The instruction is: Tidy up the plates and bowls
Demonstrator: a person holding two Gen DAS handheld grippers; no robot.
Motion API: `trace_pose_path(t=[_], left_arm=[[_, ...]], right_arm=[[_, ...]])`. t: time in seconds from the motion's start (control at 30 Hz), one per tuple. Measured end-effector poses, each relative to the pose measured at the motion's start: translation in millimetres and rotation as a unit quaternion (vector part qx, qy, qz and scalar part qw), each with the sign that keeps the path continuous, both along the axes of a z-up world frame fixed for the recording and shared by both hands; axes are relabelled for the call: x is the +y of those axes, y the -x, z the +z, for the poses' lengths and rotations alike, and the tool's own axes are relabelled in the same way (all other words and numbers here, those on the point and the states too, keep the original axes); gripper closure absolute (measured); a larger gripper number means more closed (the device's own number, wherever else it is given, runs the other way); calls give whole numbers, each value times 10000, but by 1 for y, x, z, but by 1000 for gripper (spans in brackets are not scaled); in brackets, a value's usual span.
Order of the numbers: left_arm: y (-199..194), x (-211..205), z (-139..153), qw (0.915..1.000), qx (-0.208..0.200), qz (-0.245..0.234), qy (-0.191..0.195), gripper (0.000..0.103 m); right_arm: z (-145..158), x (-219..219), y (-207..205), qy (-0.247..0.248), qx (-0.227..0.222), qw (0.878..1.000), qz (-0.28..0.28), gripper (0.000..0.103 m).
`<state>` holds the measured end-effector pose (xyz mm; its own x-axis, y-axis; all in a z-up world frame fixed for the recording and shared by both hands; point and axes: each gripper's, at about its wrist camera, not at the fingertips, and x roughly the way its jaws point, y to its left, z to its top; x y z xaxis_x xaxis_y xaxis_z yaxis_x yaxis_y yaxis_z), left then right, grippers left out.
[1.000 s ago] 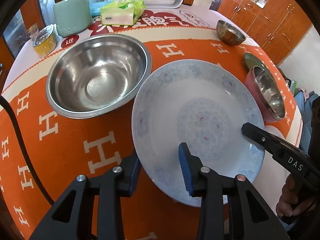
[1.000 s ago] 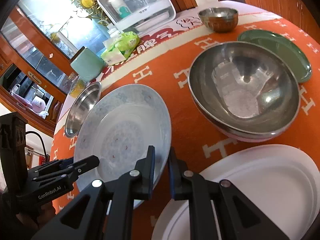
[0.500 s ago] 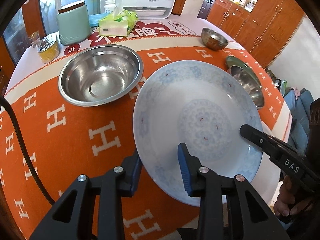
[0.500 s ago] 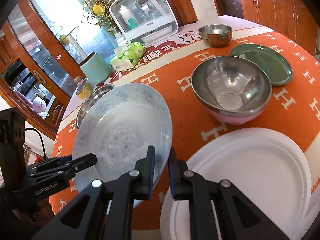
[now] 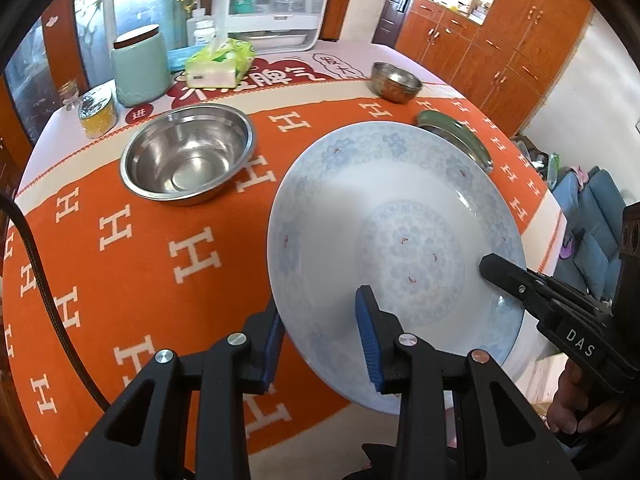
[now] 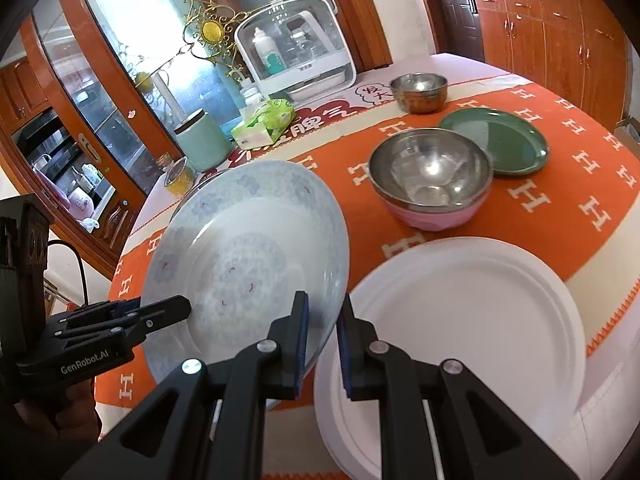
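Bright daylight from the window [image 6: 132,20]; glare on the steel bowl [image 6: 430,170]; fisheye edges bent and dark

"DAS", "GenRobot.AI" on tools [image 5: 576,344] [image 6: 84,360]

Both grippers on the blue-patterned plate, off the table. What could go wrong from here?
1. Each gripper, left and right, pinches only the plate's rim, and the plate is tilted; uneven hand motion could probably twist it loose.
2. The white plate overhangs the table edge just below; a bump might knock it off.
3. The pink-sided steel bowl sits nearby, a likely collision if the plate swings right.
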<state>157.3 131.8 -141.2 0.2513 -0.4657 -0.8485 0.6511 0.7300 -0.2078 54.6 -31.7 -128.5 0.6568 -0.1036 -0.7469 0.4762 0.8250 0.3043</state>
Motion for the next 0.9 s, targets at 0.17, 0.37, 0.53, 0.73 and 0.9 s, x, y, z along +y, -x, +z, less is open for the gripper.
trace_pose_path(t=[0.17,0.37,0.53,0.73,0.9], left_arm=[[18,-11,3,9999,7,-171,-7,70],[37,-29,3,9992,73,-395,-45,70],[52,-44,0,9985,149,-524,-106,70],[66,-63,-7,9972,285,-640,-241,70],[79,-80,-14,9959,404,-722,-361,70]], right_arm=[[3,-3,22,48,26,9999,-110,90],[5,-12,47,59,95,9995,-279,89],[3,-21,67,24,181,9990,-398,89],[-1,-32,85,-27,321,9983,-485,89],[-9,-45,97,-123,470,9974,-533,89]])
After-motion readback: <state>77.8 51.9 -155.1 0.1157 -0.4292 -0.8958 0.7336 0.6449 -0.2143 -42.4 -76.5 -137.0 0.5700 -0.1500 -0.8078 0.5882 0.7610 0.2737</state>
